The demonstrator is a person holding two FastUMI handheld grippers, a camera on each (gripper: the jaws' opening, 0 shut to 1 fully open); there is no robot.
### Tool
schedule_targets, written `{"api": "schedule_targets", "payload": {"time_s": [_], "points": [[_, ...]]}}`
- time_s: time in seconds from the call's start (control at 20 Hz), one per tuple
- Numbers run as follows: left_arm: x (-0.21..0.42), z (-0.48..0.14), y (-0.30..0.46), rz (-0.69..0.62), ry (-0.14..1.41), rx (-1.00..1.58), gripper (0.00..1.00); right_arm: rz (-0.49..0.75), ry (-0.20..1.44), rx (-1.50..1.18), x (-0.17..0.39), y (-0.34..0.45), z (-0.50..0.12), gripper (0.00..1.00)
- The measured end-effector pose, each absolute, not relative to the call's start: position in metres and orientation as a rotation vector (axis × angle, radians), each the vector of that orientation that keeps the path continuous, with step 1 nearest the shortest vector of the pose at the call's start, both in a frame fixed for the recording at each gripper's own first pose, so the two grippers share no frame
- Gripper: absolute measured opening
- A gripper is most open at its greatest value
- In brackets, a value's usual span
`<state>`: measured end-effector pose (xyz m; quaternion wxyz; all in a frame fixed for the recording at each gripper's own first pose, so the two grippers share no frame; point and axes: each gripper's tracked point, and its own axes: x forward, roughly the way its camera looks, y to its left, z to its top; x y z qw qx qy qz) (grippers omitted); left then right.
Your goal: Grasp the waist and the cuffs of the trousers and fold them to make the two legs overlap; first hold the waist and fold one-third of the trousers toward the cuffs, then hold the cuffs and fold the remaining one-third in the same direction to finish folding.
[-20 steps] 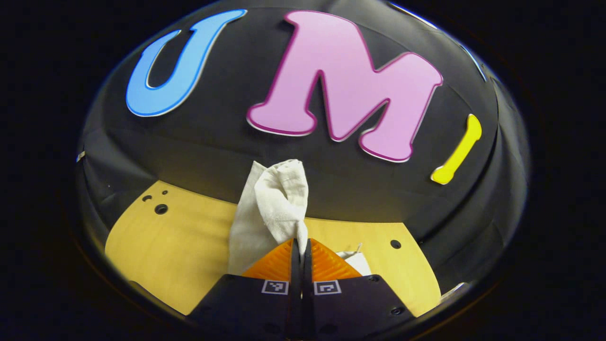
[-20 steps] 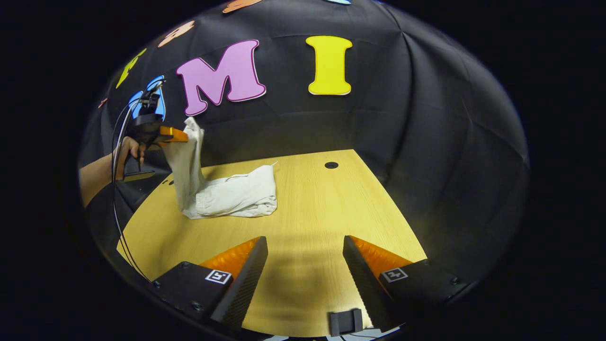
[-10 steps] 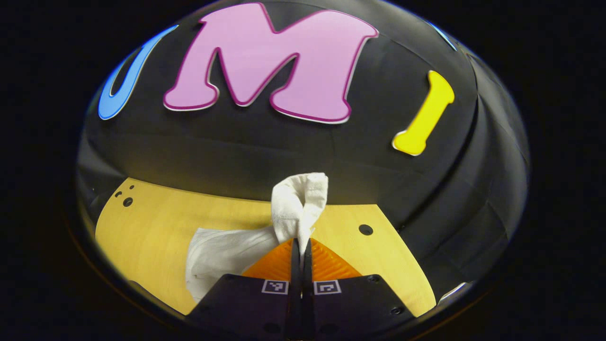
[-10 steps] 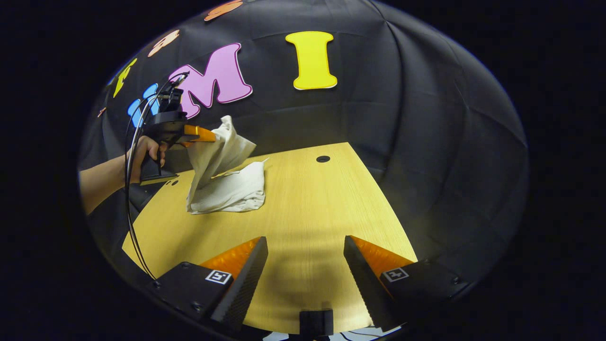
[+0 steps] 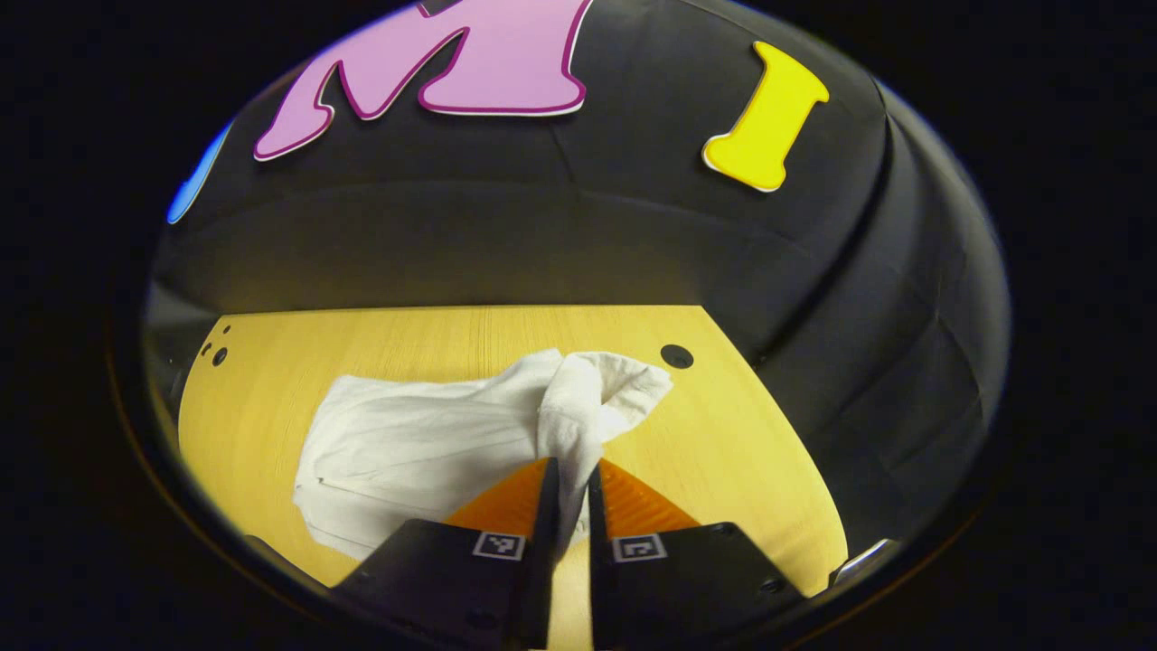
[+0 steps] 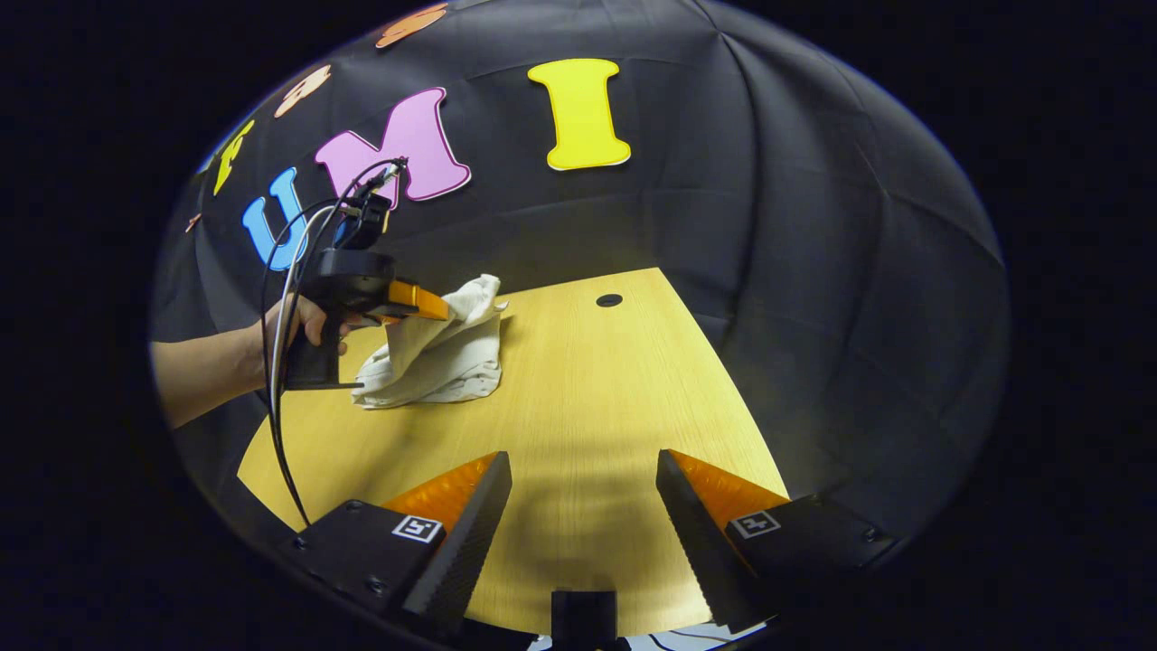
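1. The trousers [image 5: 425, 448] are pale, off-white cloth, lying bunched in a folded heap on the wooden surface [image 5: 723, 452].
2. In the left gripper view, the left gripper [image 5: 569, 488] has its fingers drawn to a narrow gap, and a strip of the trousers runs down between them; the cloth looks pinched from both sides.
3. Beyond the fingertips of that gripper, the held end of the trousers rises in a crumpled fold, while the rest spreads flat to the left of it.
4. A dark round hole [image 5: 675, 355] in the surface sits just past the trousers, on their right-hand far side in the left gripper view.
5. In the right gripper view, the right gripper [image 6: 583, 470] stands with its fingers wide apart and nothing between them, above bare surface, well apart from the trousers.
6. In that same view the left gripper [image 6: 434, 303] shows farther off, at the top of the trousers, held by a hand [image 6: 303, 325] with a bare forearm behind it.
7. Dark cables [image 6: 280, 362] loop down from the back of the left gripper, on the side away from the trousers.
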<state>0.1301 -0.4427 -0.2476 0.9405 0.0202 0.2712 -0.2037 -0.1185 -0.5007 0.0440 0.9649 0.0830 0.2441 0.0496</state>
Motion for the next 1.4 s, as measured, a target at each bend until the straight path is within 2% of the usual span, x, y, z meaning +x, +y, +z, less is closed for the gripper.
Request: {"api": "schedule_targets", "payload": {"time_s": [0.05,0.1,0.25,0.4,0.55,0.65,0.9,1.4], "points": [[0.132,-0.251,-0.441,-0.414,0.555,0.035,0.43,0.104,0.495,0.164,-0.119,-0.499,0.043,0.99],[0.128,-0.252,-0.435,-0.410,0.553,0.027,0.37,0.107,0.493,0.161,-0.118,-0.497,0.042,0.99],[0.125,-0.253,-0.409,-0.358,0.541,0.044,1.00,0.097,0.484,0.138,-0.118,-0.491,0.041,0.99],[0.117,-0.245,-0.366,-0.291,0.496,0.071,0.96,0.101,0.480,0.133,-0.117,-0.480,0.047,0.99],[0.105,-0.212,-0.300,-0.181,0.349,0.117,0.95,0.105,0.475,0.103,-0.113,-0.463,0.052,0.99],[0.082,-0.188,-0.262,-0.154,0.262,0.137,0.95,0.113,0.474,0.078,-0.112,-0.447,0.056,0.99],[0.024,-0.153,-0.189,-0.155,0.157,0.145,0.95,0.109,0.411,0.004,-0.113,-0.406,0.091,0.99],[-0.117,-0.128,-0.119,-0.162,0.069,0.015,0.95,0.087,0.274,0.037,-0.156,-0.330,0.147,0.99]]}}
